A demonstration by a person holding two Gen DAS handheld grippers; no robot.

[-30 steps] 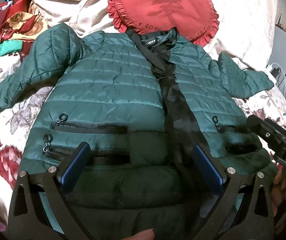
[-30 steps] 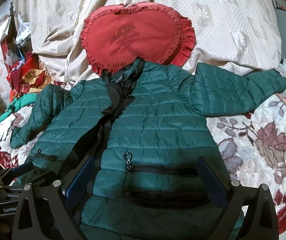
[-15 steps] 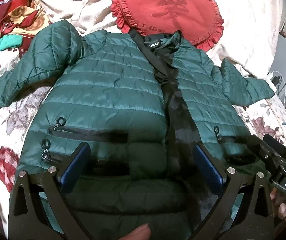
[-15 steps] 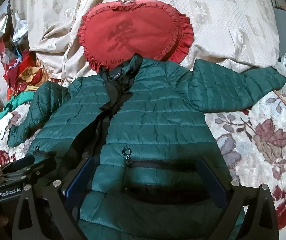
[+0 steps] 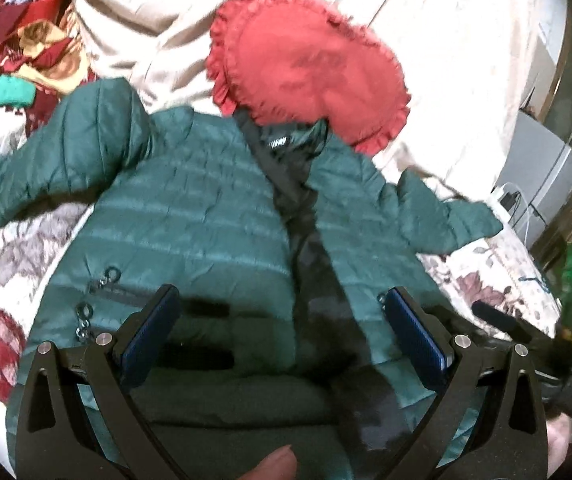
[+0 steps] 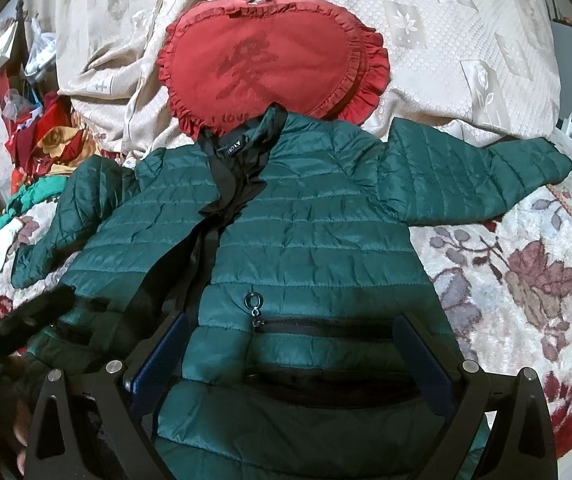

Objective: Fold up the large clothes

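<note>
Both grippers being held low over jacket hem: left gripper (image 5: pixel 282 324) and right gripper (image 6: pixel 291 352) spread wide, nothing clasped. Green puffer jacket (image 6: pixel 305 240) being laid flat on floral bedspread (image 6: pixel 525 280), collar touching red heart cushion (image 6: pixel 274 60).

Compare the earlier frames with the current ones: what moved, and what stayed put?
Both cameras drew back slightly; the left view is now motion-blurred. Nothing was gripped: left gripper and right gripper remain open above the hem. The green jacket and red cushion lie unchanged.

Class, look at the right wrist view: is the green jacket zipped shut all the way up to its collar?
No. The green jacket lies open down the front, with its black lining showing from collar to hem.
</note>
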